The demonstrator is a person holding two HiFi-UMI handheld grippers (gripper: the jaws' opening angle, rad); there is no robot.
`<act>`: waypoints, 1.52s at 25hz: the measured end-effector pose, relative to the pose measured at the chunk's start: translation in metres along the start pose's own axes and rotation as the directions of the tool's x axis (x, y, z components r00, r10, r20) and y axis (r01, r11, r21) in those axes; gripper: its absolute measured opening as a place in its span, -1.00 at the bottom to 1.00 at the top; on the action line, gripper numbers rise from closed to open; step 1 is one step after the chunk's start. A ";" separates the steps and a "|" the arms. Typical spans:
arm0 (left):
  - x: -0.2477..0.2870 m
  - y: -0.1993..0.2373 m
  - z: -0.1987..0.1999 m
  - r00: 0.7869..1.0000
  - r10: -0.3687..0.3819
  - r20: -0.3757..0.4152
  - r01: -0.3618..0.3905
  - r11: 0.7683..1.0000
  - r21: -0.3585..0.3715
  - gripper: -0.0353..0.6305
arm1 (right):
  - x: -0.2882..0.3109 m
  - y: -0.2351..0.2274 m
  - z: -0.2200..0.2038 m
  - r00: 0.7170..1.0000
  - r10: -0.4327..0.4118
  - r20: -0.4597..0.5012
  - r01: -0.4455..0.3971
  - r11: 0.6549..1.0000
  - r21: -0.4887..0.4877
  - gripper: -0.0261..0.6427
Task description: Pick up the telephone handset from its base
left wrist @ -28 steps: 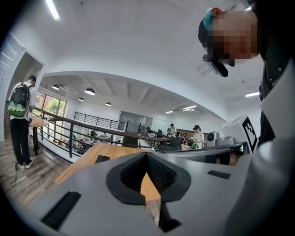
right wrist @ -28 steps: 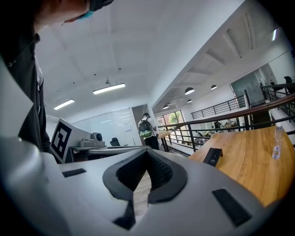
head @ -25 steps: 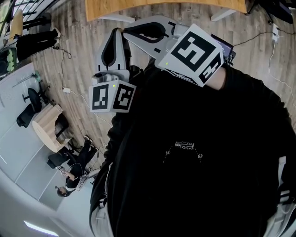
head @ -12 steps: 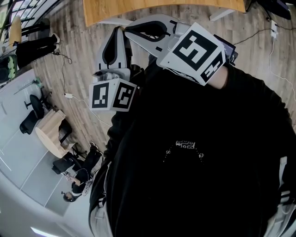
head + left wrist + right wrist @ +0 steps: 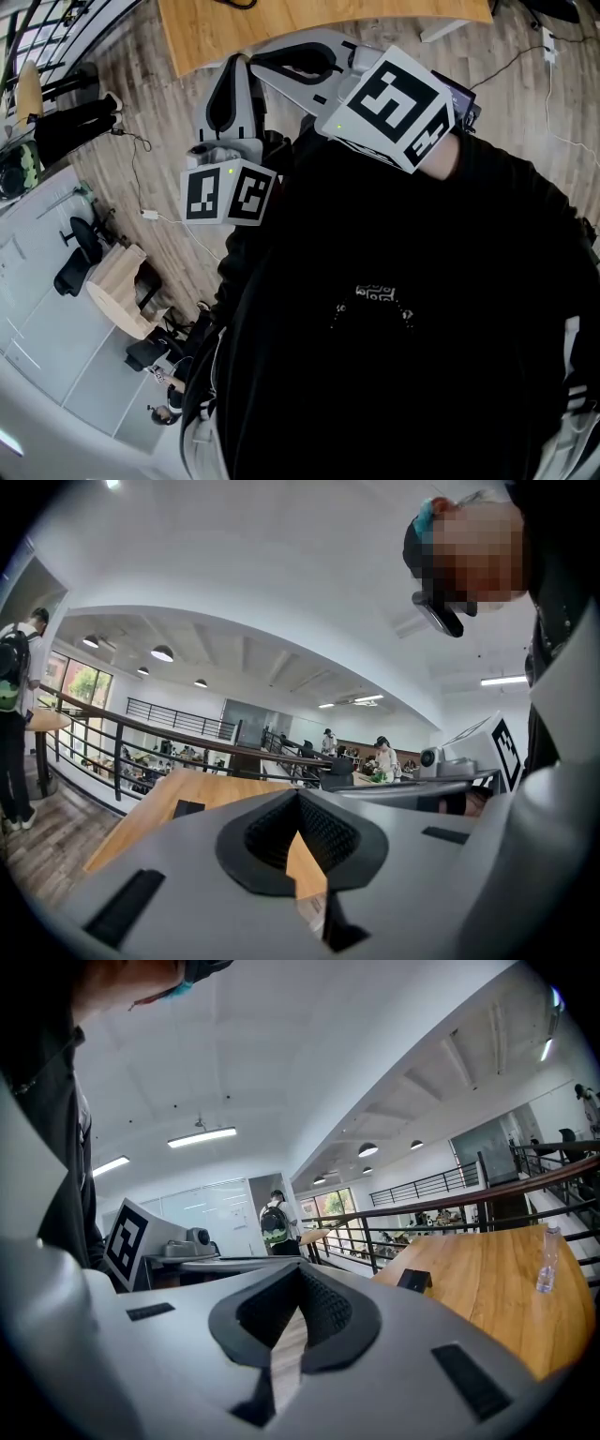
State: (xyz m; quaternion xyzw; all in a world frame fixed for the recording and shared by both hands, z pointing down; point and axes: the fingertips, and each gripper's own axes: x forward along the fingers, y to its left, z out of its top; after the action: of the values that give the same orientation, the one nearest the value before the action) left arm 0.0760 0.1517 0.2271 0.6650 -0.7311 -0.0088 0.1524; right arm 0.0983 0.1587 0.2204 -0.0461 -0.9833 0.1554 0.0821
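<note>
1. My left tongs (image 5: 298, 797) are pressed together at the tips, with nothing between the pads.
2. My right tongs (image 5: 300, 1271) are pressed together too, and also empty.
3. In the head view I hold both tongs close to my dark top (image 5: 394, 309), over the wood floor (image 5: 159, 122). The left marker cube (image 5: 228, 194) is just beside the right marker cube (image 5: 394, 108).
4. Both tongs point toward the wooden table (image 5: 309, 23) on the far side.
5. I cannot tell where the telephone handset is. 1 small dark flat thing (image 5: 413, 1280) lies on the table near its edge, too small to identify.
6. 1 clear bottle (image 5: 546, 1260) stands upright on the table, to the right of that dark thing and well apart from it.
7. Beyond the table runs a dark railing (image 5: 141, 733), with a person wearing a backpack (image 5: 275, 1225) standing beside it.
</note>
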 end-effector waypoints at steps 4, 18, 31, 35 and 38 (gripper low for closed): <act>0.011 0.011 0.006 1.000 -0.016 0.000 0.016 1.000 -0.013 -0.88 | 0.012 -0.010 0.007 1.000 -0.015 -0.009 0.015 1.000 0.006 -0.88; 0.054 0.092 0.020 0.998 -0.059 -0.008 0.058 0.997 -0.053 -0.88 | 0.092 -0.052 0.020 0.998 -0.062 -0.032 0.063 0.998 0.020 -0.88; 0.089 0.156 0.047 0.985 -0.172 -0.002 0.171 0.983 -0.063 -0.88 | 0.160 -0.083 0.047 0.987 -0.157 -0.046 0.157 0.988 0.009 -0.88; 0.100 0.166 0.055 0.978 -0.210 0.008 0.210 0.976 -0.062 -0.88 | 0.171 -0.093 0.055 0.981 -0.191 -0.044 0.190 0.982 -0.007 -0.88; 0.106 0.177 0.059 0.974 -0.227 0.012 0.228 0.972 -0.059 -0.88 | 0.182 -0.098 0.059 0.978 -0.206 -0.043 0.206 0.979 -0.013 -0.88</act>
State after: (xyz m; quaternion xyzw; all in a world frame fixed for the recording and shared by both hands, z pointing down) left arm -0.1170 0.0572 0.2311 0.7395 -0.6498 -0.0498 0.1686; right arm -0.0972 0.0694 0.2225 0.0521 -0.9814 0.1411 0.1195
